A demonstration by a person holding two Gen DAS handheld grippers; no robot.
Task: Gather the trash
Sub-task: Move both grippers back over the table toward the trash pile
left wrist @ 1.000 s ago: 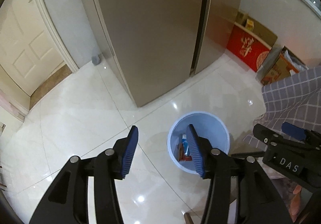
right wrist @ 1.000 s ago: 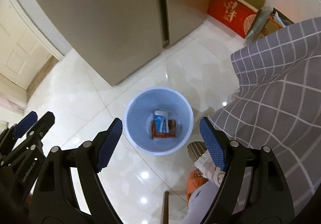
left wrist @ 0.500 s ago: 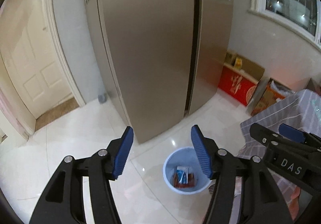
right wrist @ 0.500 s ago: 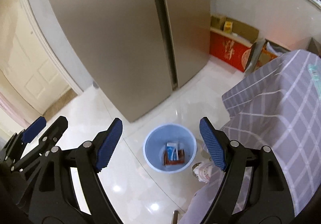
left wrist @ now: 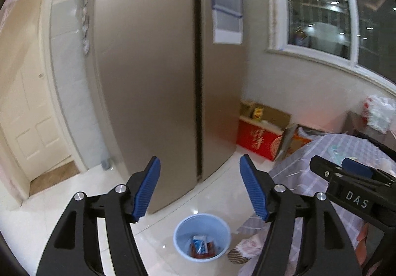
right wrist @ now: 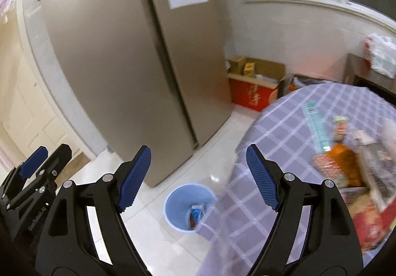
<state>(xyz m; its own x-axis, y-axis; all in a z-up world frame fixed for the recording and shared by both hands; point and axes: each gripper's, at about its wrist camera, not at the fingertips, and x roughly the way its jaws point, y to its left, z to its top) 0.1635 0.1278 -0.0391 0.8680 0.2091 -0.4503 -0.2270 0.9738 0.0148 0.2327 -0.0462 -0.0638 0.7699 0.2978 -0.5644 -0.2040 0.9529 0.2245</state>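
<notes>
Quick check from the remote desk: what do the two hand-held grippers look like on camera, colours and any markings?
Both are matte black frames with silver screws and ribbed blue pads. The left hand-held gripper shows white "GenRobot.AI" lettering in the right wrist view; the right hand-held gripper shows "DAS" in the left wrist view.

Left tool: black plastic linkage arms, silver pivot screws, ribbed blue pads. Right tool: same build, "DAS" printed white on its side. Left one's side carries small "GenRobot.AI" lettering.

Bin on floor before fridge, wrappers inside, table right of bin
</notes>
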